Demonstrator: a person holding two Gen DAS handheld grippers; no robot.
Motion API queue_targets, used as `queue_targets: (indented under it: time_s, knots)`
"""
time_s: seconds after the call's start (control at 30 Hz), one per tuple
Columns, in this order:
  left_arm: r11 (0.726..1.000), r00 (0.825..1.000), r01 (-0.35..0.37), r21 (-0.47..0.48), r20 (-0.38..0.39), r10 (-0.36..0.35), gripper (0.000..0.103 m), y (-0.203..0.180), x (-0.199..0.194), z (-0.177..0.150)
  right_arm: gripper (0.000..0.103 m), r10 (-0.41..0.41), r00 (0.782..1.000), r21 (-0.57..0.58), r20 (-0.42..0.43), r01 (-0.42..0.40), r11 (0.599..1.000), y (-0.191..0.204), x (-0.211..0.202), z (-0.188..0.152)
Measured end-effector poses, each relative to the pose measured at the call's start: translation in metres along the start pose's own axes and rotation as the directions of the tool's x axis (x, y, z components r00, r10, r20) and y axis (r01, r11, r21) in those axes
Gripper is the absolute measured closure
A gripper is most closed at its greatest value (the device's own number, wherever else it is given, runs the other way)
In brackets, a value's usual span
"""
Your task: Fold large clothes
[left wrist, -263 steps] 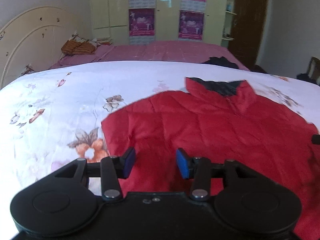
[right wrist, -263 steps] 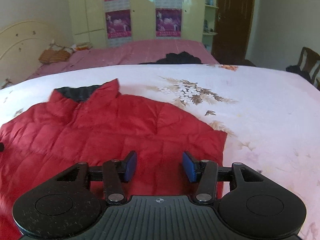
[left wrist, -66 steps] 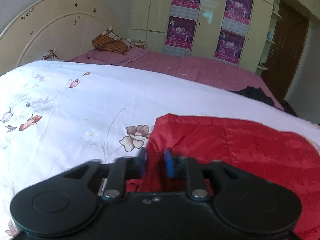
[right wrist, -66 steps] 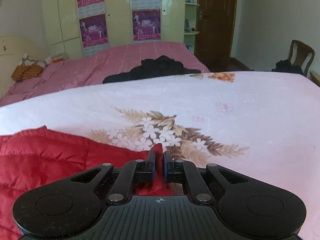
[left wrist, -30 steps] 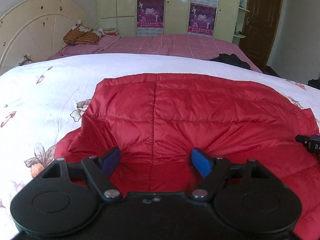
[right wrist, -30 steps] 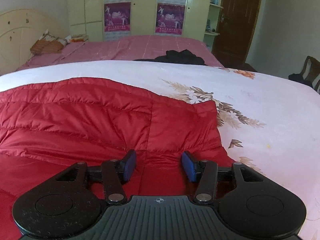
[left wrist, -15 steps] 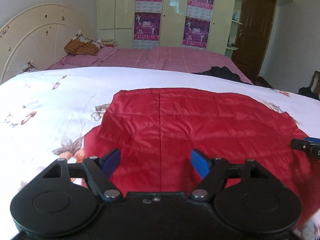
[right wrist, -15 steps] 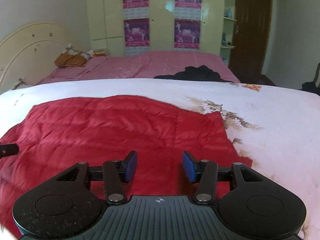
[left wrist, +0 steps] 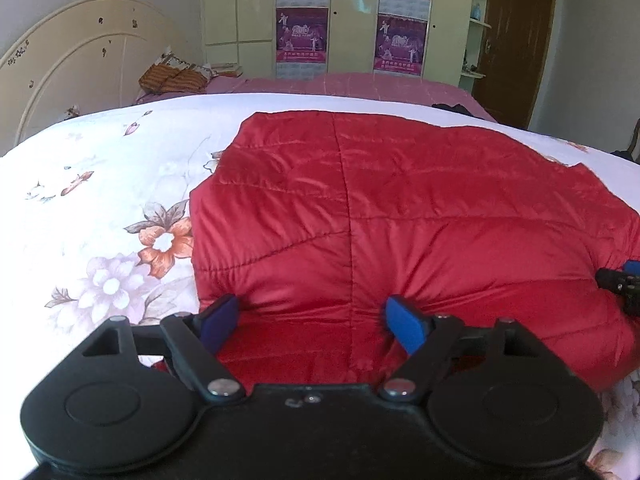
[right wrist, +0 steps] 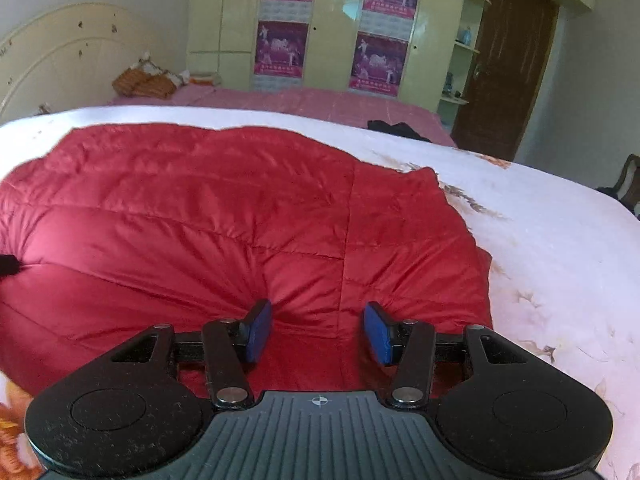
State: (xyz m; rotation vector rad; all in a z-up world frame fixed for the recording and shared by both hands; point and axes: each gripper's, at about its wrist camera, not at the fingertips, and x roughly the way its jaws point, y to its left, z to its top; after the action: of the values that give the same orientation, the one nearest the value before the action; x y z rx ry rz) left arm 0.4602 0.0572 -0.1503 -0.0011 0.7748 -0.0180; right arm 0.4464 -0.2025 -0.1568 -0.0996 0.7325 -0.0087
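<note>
bed: white floral bedspread (left wrist: 100,208) | jacket: red quilted jacket (left wrist: 400,220) folded, lying on bedspread | wardrobe (right wrist: 336,20): purple posters (right wrist: 280,46), lettering too small to read | left gripper (left wrist: 316,320): jaws spread wide, just been opening, nothing held | right gripper (right wrist: 316,330): jaws parted, nothing held

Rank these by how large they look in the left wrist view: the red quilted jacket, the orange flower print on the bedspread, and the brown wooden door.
1. Red quilted jacket, by far the largest.
2. Brown wooden door.
3. Orange flower print, smallest.
The door stands far off across the room, so it looks smaller than it really is.
</note>
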Motion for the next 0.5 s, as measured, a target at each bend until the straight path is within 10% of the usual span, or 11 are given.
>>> queue_targets:
  time_s: [0.33, 0.43, 0.5]
  knots:
    - [0.995, 0.999, 0.028, -0.097, -0.041, -0.032, 0.021, 0.017, -0.028, 0.008, 0.053, 0.056, 0.998, 0.195, -0.014, -0.053, 0.979, -0.032, -0.036, 0.012]
    - [0.99, 0.997, 0.049, -0.135, -0.047, -0.056, 0.015, 0.024, -0.044, 0.005, 0.009, 0.041, 0.999, 0.253, -0.016, -0.036, 0.967, -0.046, -0.056, 0.005]
    - [0.983, 0.995, 0.068, -0.173, -0.056, -0.078, 0.01, 0.03, -0.053, 0.003, 0.006, 0.011, 1.0, 0.253, -0.008, -0.008, 0.967, -0.054, -0.068, -0.001]
